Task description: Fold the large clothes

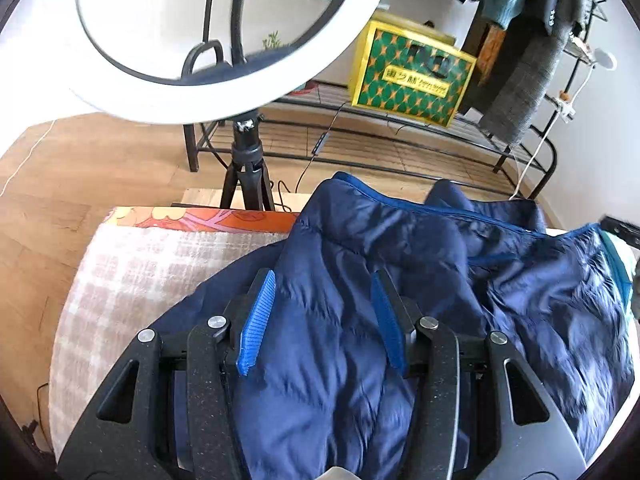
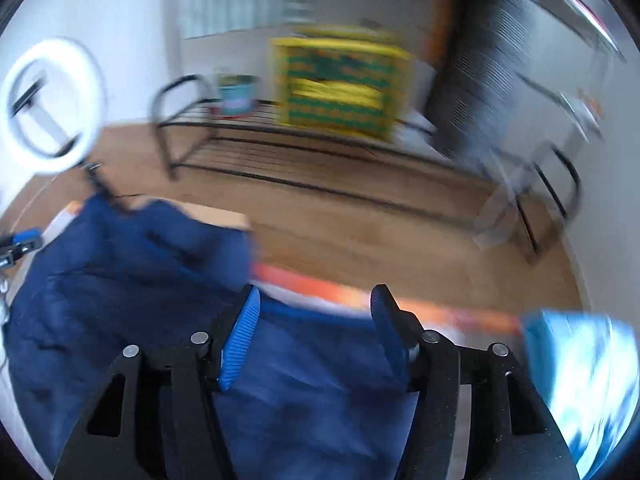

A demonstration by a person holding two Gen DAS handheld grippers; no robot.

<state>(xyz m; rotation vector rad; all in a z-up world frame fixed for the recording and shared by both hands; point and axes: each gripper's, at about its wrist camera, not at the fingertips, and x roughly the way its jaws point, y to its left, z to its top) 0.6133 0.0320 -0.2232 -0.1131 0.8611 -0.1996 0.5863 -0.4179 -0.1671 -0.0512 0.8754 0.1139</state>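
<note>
A navy puffer jacket (image 1: pixel 400 240) with a blue zipper lies crumpled over a table covered with a beige checked cloth (image 1: pixel 132 272). My left gripper (image 1: pixel 323 276) hovers over the jacket's left part. Its jaws stand apart, both blue pads (image 1: pixel 258 320) show bare faces, and fabric bulges up between them. The right wrist view is blurred by motion. There my right gripper (image 2: pixel 316 292) is open above the near right edge of the jacket (image 2: pixel 120 280), with nothing pinched between its fingers. The left gripper's blue tip shows at that view's left edge.
A ring light (image 1: pixel 240 92) on a black tripod (image 1: pixel 248 176) stands just beyond the table's far edge. Behind it on the wood floor is a low metal rack (image 1: pixel 360 136) with a yellow-green box (image 1: pixel 412 80). Clothes (image 1: pixel 528 80) hang at the right. A blurred light-blue thing (image 2: pixel 580 380) lies right of the jacket.
</note>
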